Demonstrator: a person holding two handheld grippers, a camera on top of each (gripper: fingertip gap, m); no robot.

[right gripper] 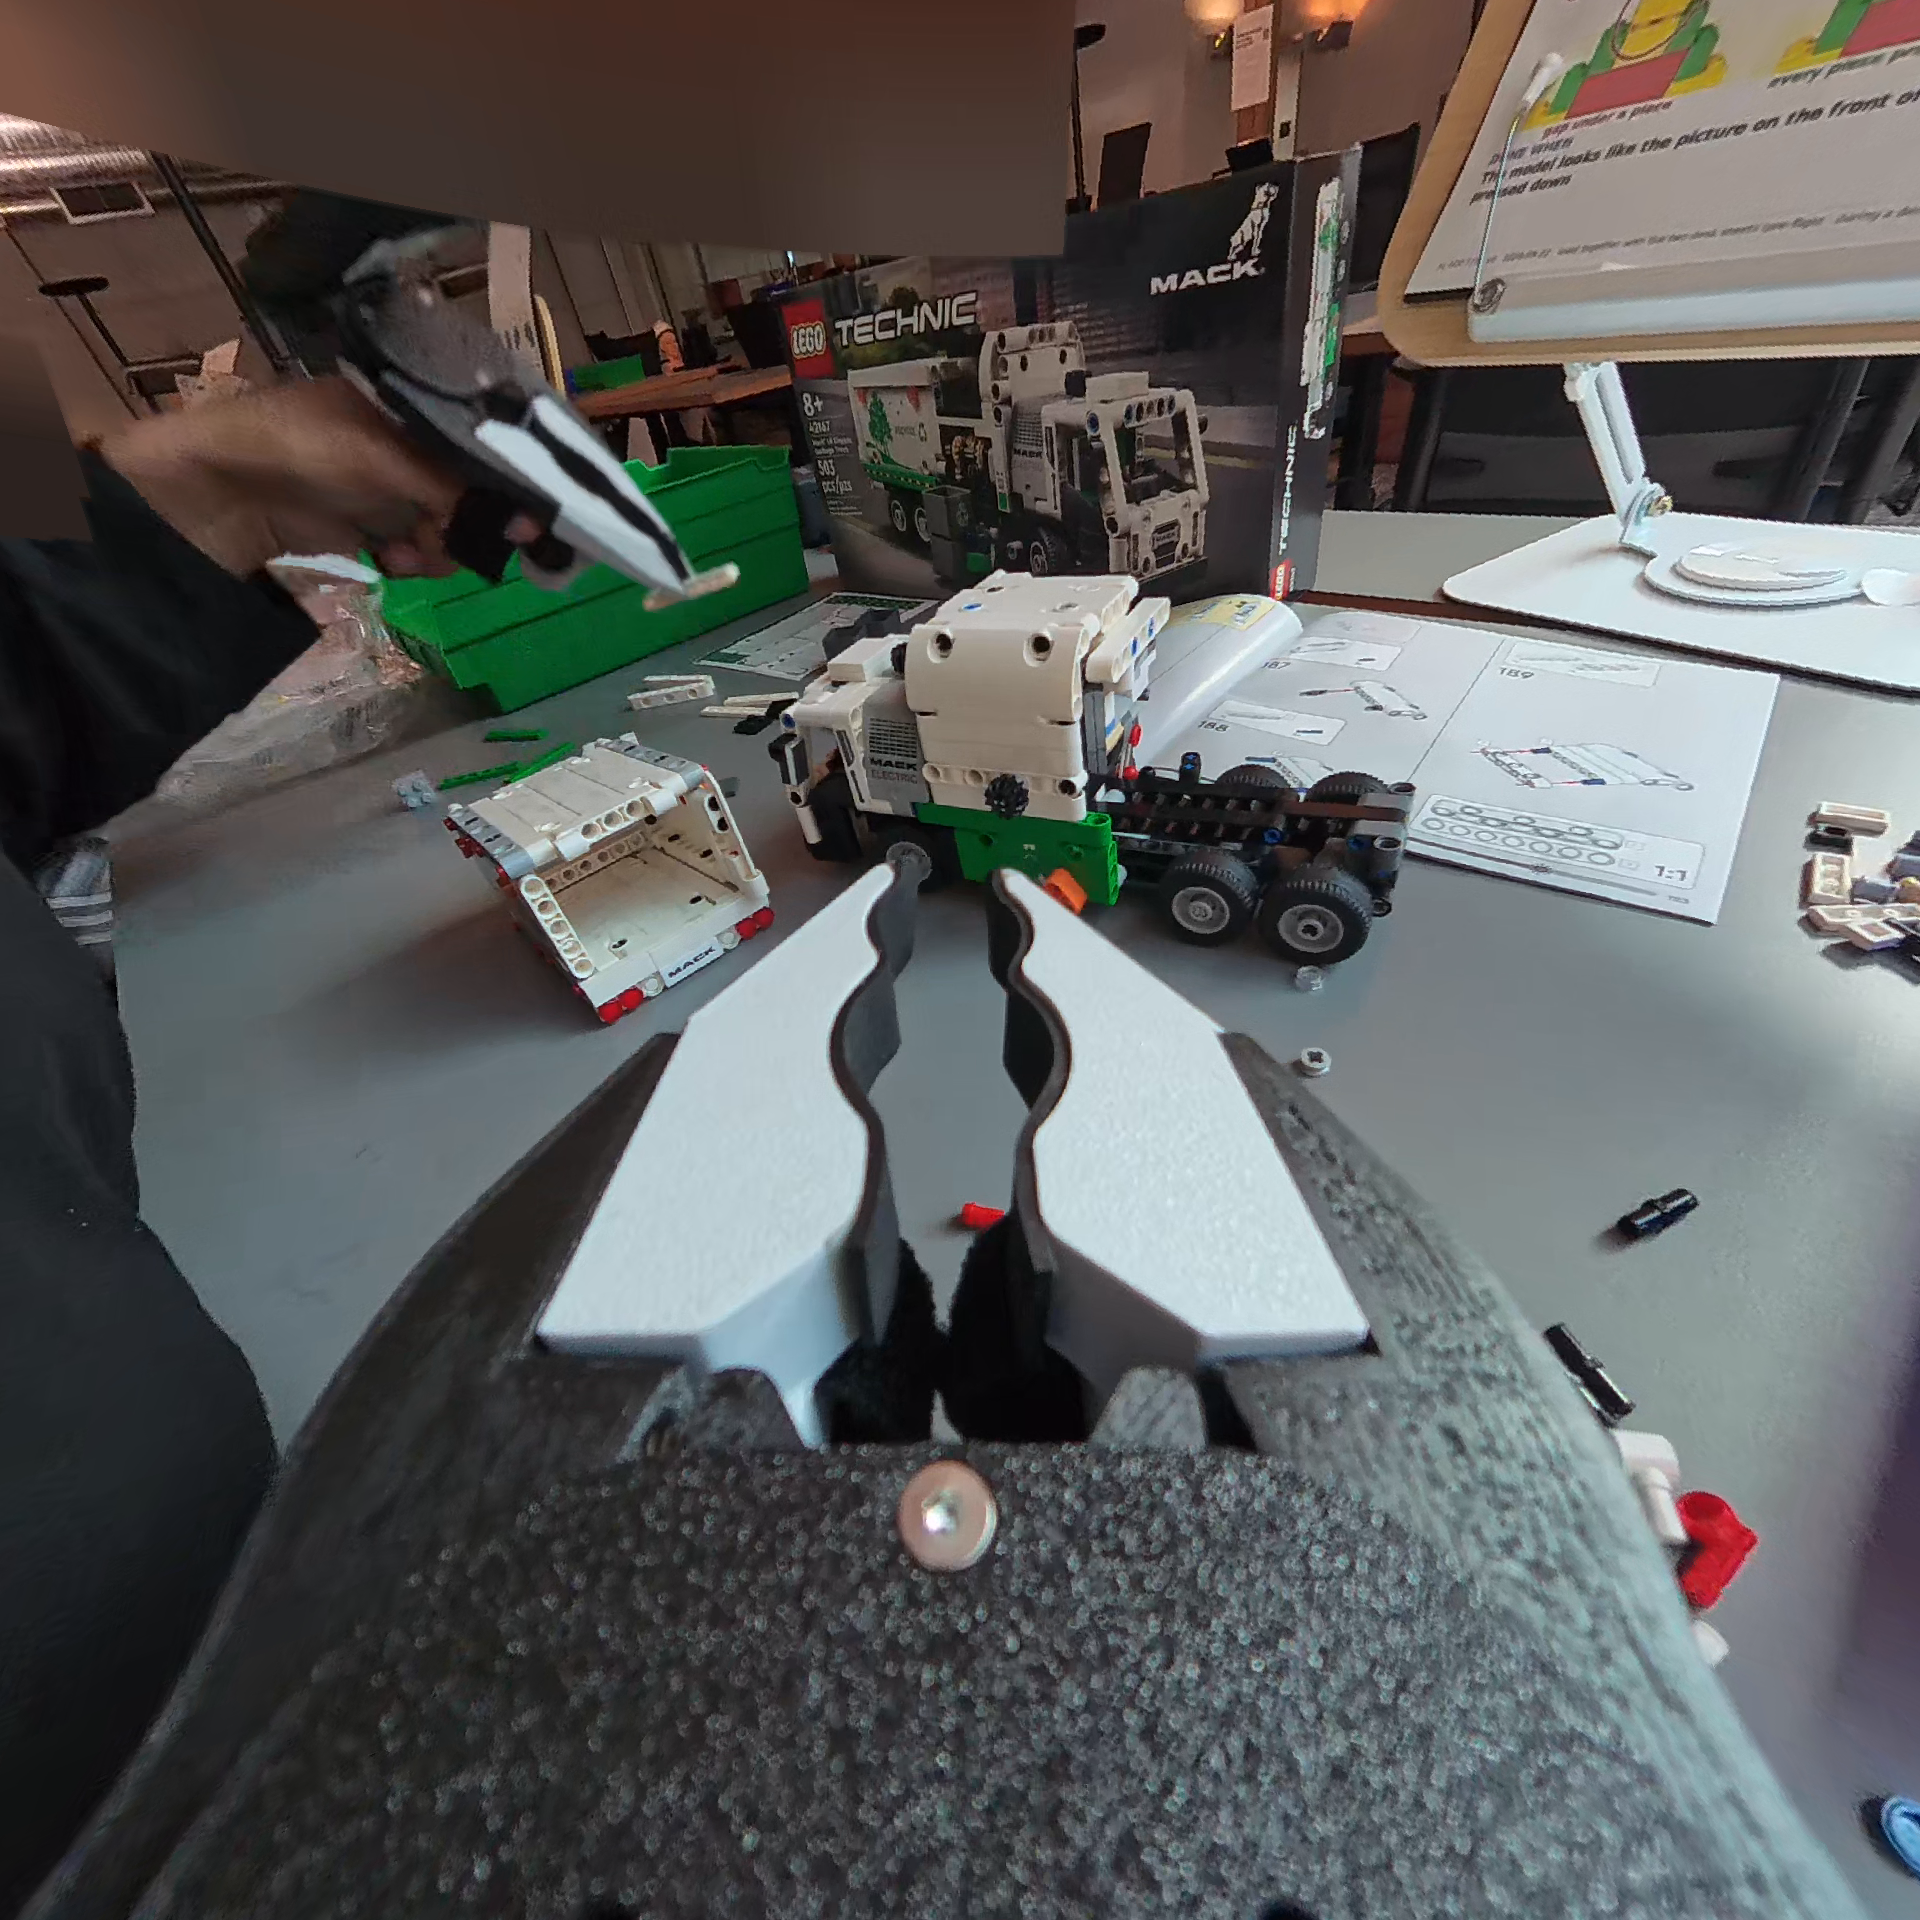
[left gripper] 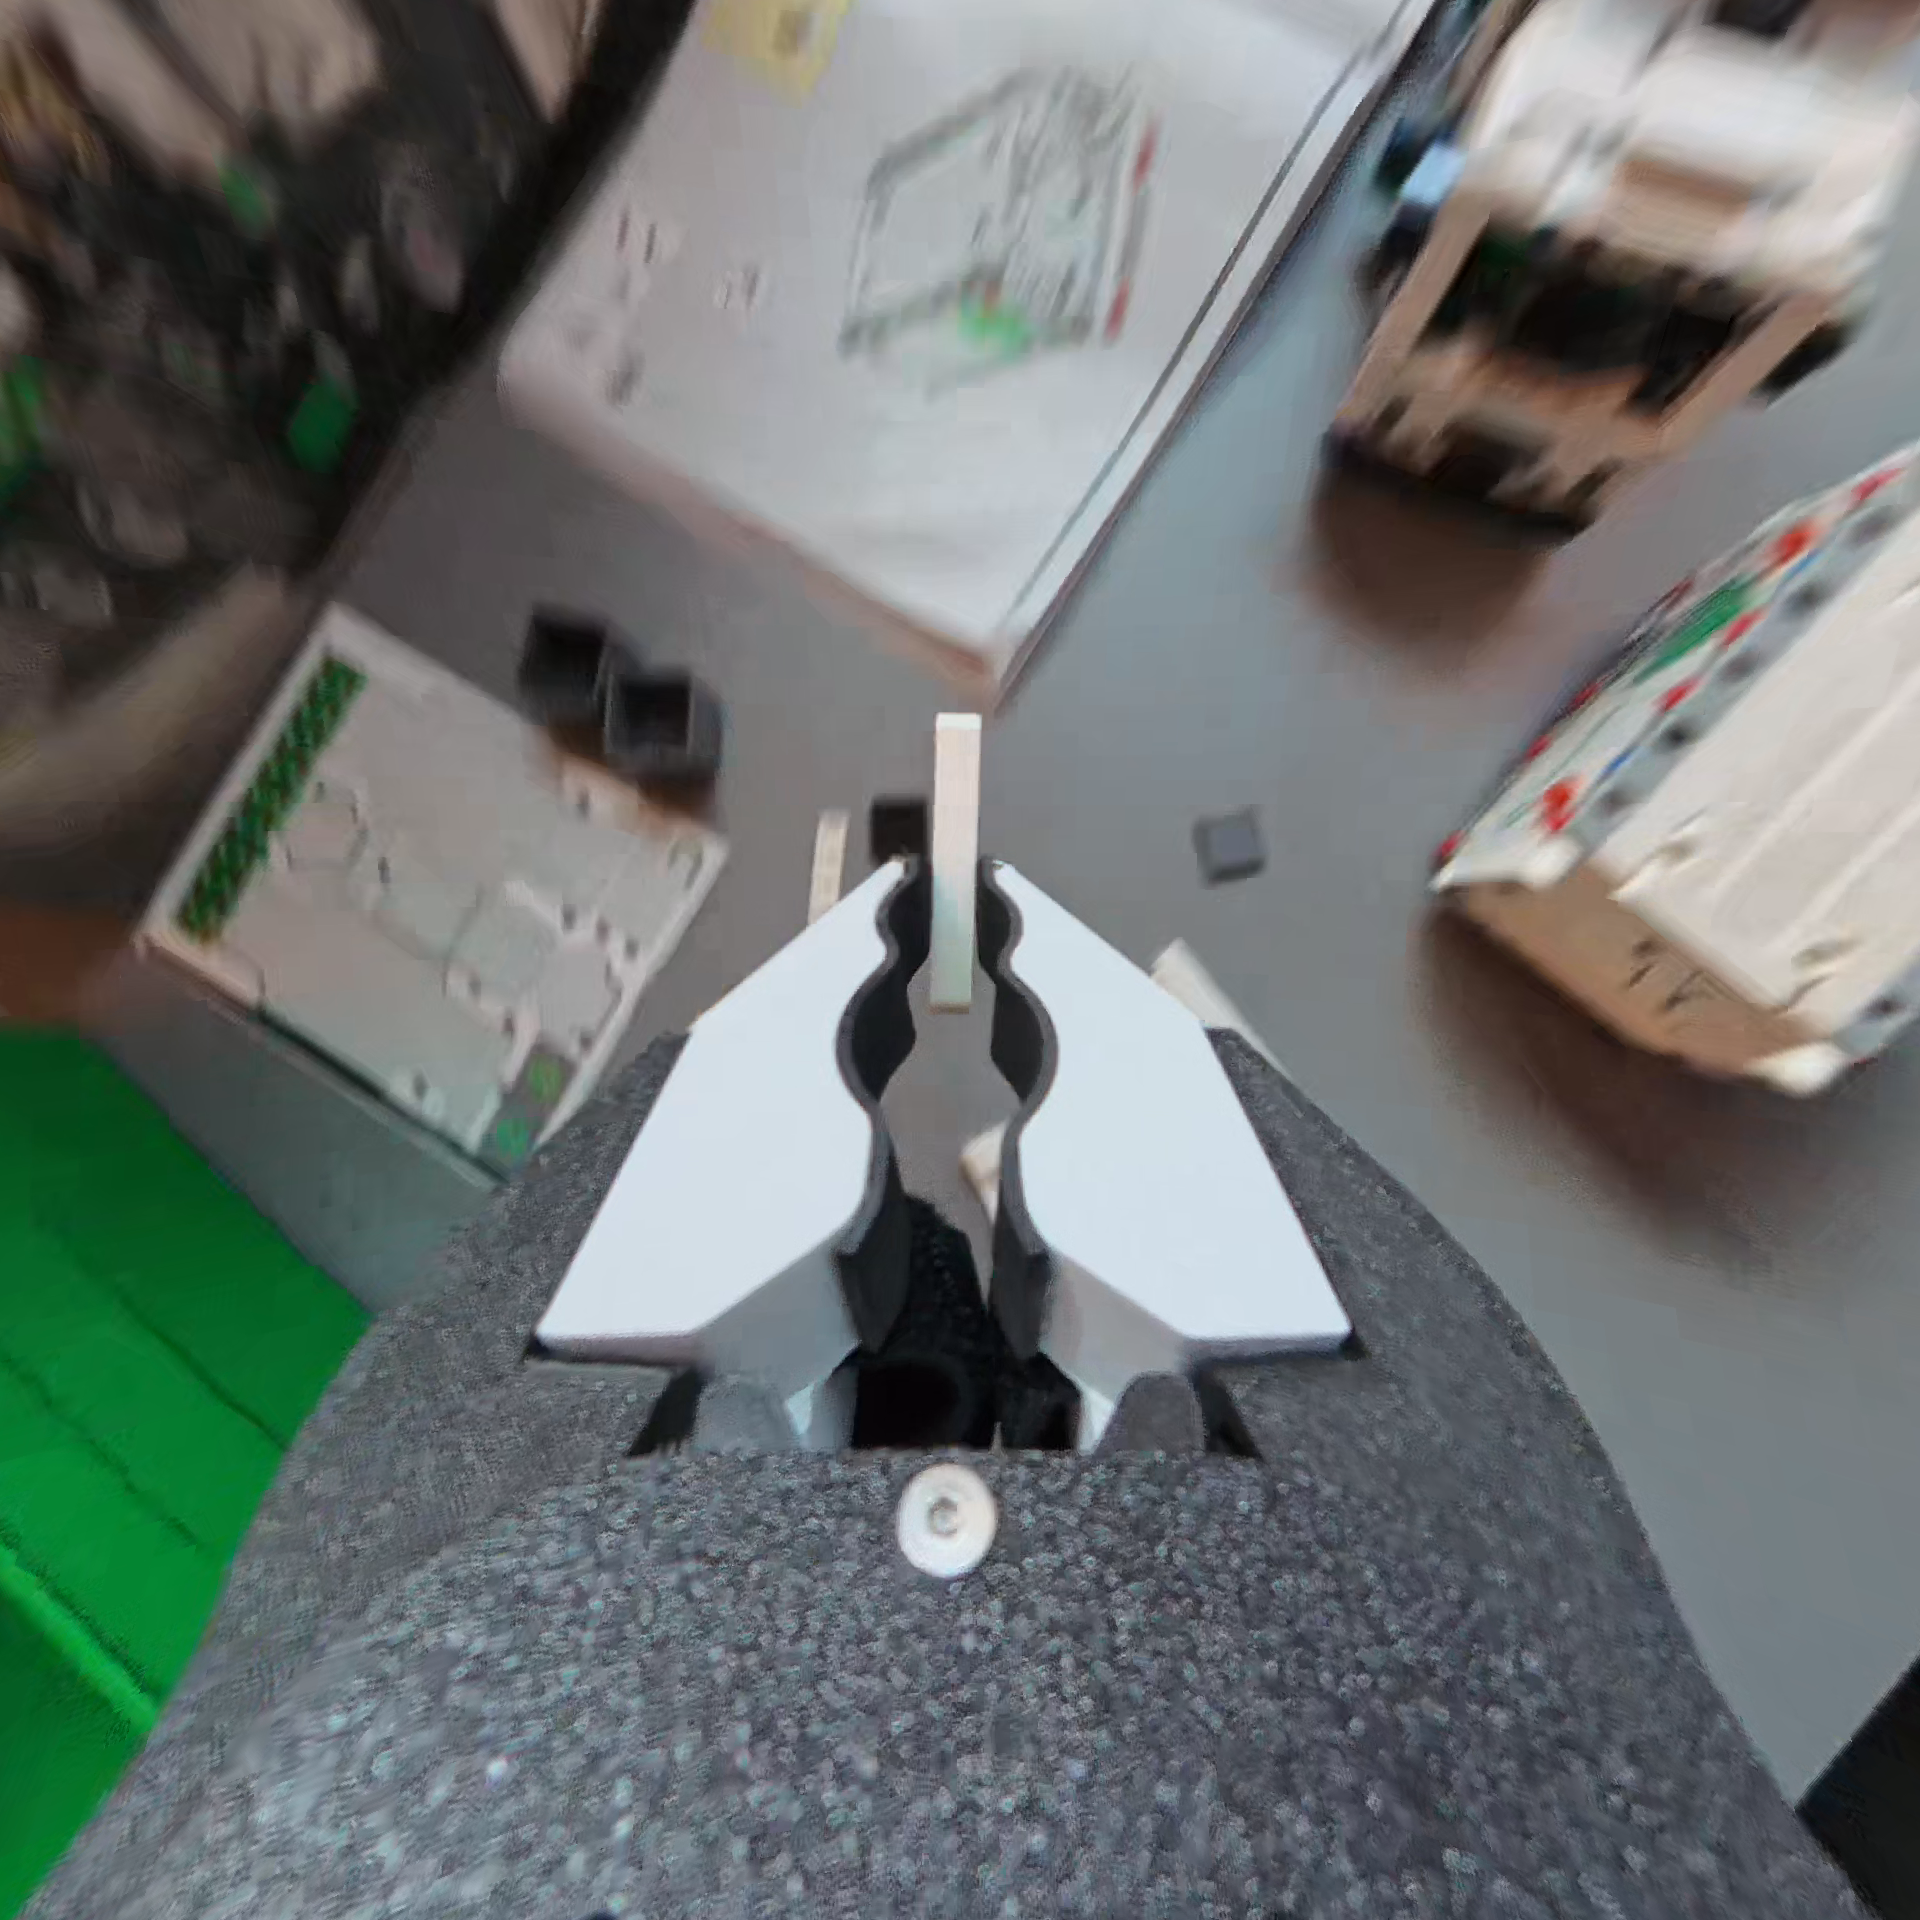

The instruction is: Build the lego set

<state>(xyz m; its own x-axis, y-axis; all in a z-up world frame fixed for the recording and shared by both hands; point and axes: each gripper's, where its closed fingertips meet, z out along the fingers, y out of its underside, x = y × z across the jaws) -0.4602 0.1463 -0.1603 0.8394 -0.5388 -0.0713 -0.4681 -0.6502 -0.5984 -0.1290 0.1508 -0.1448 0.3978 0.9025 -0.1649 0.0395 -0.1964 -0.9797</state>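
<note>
My left gripper is shut on a thin white lego beam, held high above the grey table. In the right wrist view the left gripper shows at the upper left with the white beam crosswise in its tips. My right gripper is open and empty, low over the table, just in front of the white and green lego truck. The separate white truck body lies on its side to the left of the truck.
A green bin and the set's box stand behind. An open instruction booklet lies to the right, with a white stand beyond. Loose parts lie at the right edge, and small pins near my right gripper. The tips of one gripper are about 35 cm away from the tips of the other.
</note>
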